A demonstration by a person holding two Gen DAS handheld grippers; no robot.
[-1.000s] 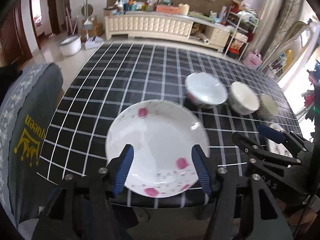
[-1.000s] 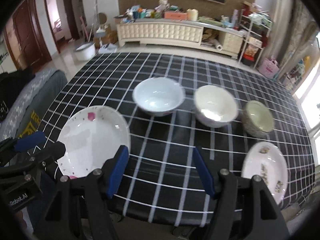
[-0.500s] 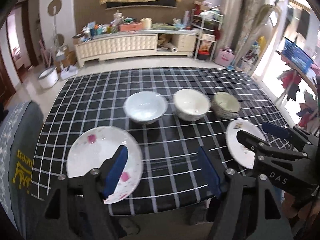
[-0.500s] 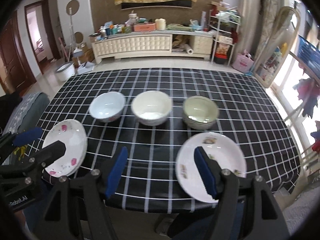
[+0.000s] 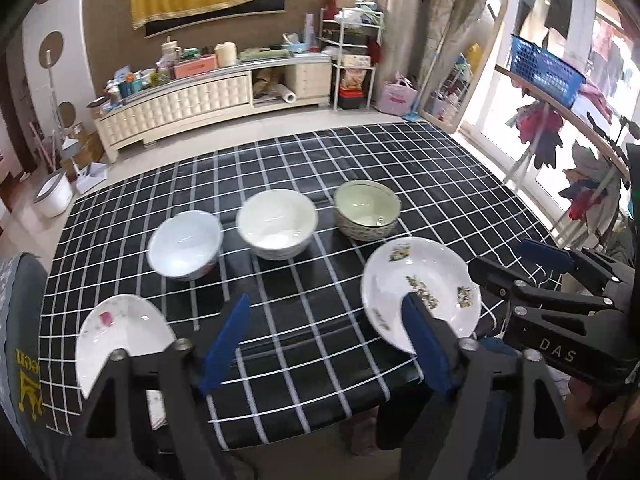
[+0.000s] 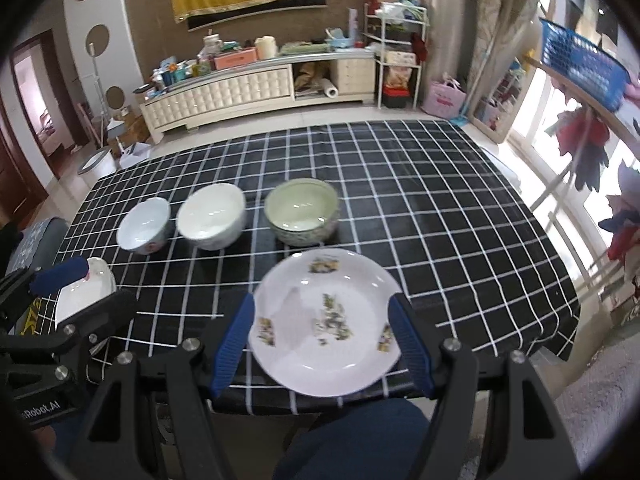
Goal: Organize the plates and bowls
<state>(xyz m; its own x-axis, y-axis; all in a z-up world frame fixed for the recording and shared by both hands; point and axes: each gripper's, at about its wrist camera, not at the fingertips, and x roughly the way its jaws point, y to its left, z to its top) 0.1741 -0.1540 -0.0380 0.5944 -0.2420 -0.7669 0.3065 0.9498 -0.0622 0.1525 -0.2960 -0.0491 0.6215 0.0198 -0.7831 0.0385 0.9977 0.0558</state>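
Note:
On the black checked table (image 5: 400, 152) three bowls stand in a row: a white-blue bowl (image 5: 184, 244), a white bowl (image 5: 276, 224) and a green bowl (image 5: 366, 208). A pink-spotted plate (image 5: 120, 332) lies at the front left and a floral plate (image 5: 420, 288) at the front right. My left gripper (image 5: 326, 340) hovers over the bare cloth between the plates; its jaws are opening with nothing between them. My right gripper (image 6: 322, 338) hangs open above the floral plate (image 6: 324, 292), not touching it. The left gripper (image 6: 86, 290) partly hides the pink-spotted plate (image 6: 92, 280).
A grey cushioned seat (image 5: 16, 320) stands at the table's left end. Behind the table are a long white sideboard (image 5: 200, 100), a wire shelf (image 5: 352, 60) and a leaning mirror (image 5: 472, 48). A drying rack with a blue basket (image 5: 548, 76) fills the right. A blue-trousered knee (image 6: 352, 432) is below the front edge.
Both grippers have swung to the right along the front edge. The left one has left the pink-spotted plate and opened wider. The right one now hangs over the floral plate.

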